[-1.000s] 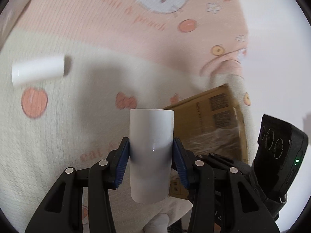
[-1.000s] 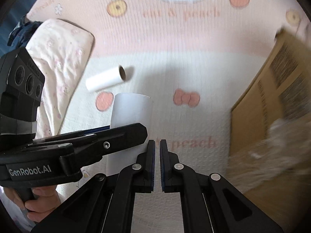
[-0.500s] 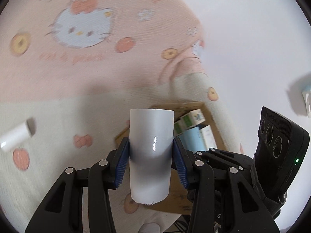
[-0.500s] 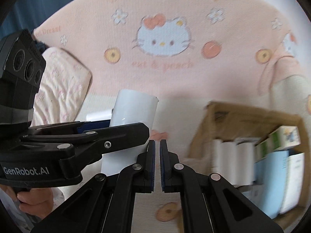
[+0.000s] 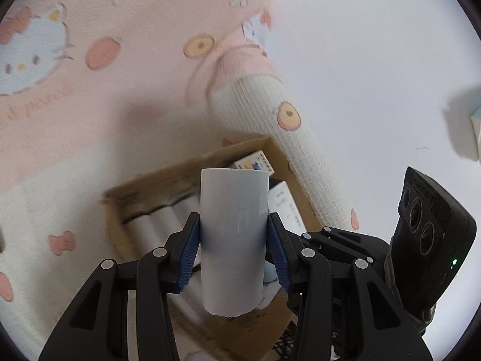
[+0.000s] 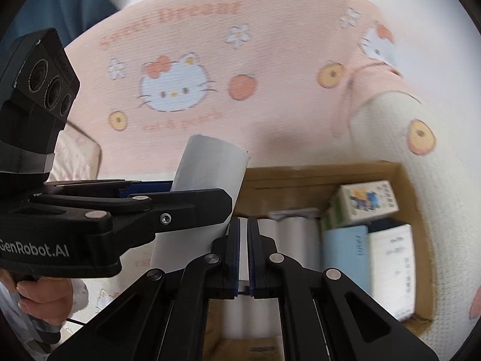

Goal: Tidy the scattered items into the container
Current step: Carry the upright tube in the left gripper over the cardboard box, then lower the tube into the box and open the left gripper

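My left gripper (image 5: pixel 234 249) is shut on a white paper roll (image 5: pixel 234 234), held upright between its blue pads above the cardboard box (image 5: pixel 186 165). In the right wrist view the same roll (image 6: pixel 210 168) sticks up from the left gripper's black fingers (image 6: pixel 180 201), just left of the box (image 6: pixel 402 180). My right gripper (image 6: pixel 243 252) is shut with nothing between its pads and hovers over the box. Inside the box lie several white rolls (image 6: pixel 285 228) and small cartons (image 6: pixel 363 201).
The box rests on a pink and cream cartoon-cat blanket (image 6: pixel 210 60) covering a bed. A rolled-up fold of blanket (image 5: pixel 270 120) runs along the box's right side. A white wall (image 5: pixel 375 60) is beyond it. A person's hand (image 6: pixel 39 300) grips the left gripper's handle.
Both grippers have risen and swung toward the box, which now shows its open top and contents. The loose roll lying on the blanket has slid out of view. The left gripper's hold is unchanged.
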`<state>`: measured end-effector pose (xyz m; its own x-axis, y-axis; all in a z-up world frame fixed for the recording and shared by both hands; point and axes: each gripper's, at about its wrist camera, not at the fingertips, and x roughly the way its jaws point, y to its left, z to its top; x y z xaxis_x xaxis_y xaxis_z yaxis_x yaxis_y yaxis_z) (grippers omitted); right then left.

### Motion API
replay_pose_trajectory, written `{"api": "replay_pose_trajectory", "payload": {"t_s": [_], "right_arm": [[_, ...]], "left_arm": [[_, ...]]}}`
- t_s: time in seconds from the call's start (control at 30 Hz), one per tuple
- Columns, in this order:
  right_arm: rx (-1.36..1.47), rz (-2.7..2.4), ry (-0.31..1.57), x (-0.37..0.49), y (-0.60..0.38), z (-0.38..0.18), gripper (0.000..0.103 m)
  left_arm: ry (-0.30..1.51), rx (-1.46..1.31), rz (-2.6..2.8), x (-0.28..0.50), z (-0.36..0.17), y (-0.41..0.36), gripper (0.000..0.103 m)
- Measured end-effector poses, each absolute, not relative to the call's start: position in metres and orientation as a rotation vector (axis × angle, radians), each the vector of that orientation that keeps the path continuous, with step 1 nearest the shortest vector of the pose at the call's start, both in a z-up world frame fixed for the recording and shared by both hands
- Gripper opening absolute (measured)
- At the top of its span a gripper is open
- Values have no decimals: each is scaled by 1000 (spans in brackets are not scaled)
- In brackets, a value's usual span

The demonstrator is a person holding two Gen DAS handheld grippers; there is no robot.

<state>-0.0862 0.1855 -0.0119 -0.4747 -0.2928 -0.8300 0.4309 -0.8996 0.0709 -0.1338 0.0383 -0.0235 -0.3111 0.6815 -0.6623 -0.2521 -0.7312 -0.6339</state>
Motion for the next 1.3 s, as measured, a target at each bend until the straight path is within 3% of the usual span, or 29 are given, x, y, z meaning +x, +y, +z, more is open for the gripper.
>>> {"api": "replay_pose_trajectory", "payload": {"t_s": [0.63, 1.13, 1.3], "right_arm": [[1532, -2284, 242, -137, 236, -60, 1], [1652, -2181, 161, -149, 243, -87, 1], [1674, -2173, 174, -146, 249, -88, 7]], "left_arm": [[-537, -1641, 2012, -174, -75, 94, 48], [-701, -1858, 2008, -195, -121, 88, 48], [-642, -1906, 2042, -193, -132, 97, 48]]}}
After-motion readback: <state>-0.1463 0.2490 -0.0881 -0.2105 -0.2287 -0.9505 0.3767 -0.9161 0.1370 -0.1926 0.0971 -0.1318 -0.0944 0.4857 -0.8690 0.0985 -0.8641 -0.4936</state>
